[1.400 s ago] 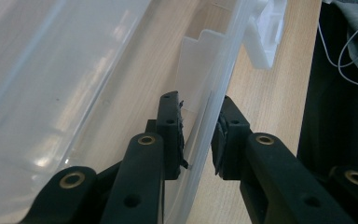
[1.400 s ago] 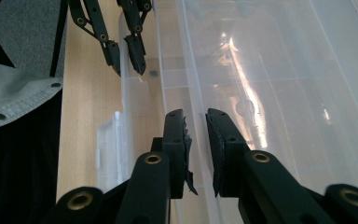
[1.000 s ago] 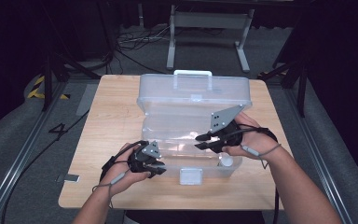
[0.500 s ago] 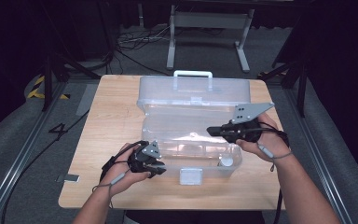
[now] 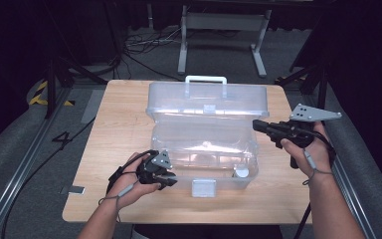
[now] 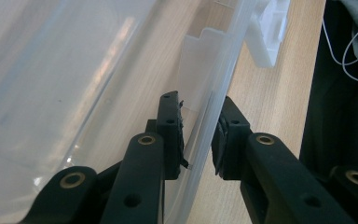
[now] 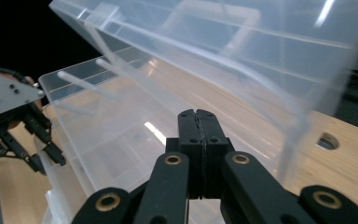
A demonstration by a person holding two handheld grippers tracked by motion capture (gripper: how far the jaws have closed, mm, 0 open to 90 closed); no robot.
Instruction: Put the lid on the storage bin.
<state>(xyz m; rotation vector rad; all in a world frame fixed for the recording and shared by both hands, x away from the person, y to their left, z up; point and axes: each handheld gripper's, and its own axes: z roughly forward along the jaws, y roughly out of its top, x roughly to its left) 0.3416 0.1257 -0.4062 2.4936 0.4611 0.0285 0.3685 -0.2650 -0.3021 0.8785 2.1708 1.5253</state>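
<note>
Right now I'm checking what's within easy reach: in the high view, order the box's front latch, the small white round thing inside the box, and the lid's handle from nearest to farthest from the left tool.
1. Front latch, just to the right of the left tool, on the box's near wall.
2. Small white round thing, farther right, in the box's near right corner.
3. Lid handle, at the far edge, atop the raised lid.

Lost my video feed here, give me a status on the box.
Left gripper clamped on the clear box front wall. Right gripper shut, empty, beside the box's right end. Lid up. Nothing in the way.
</note>
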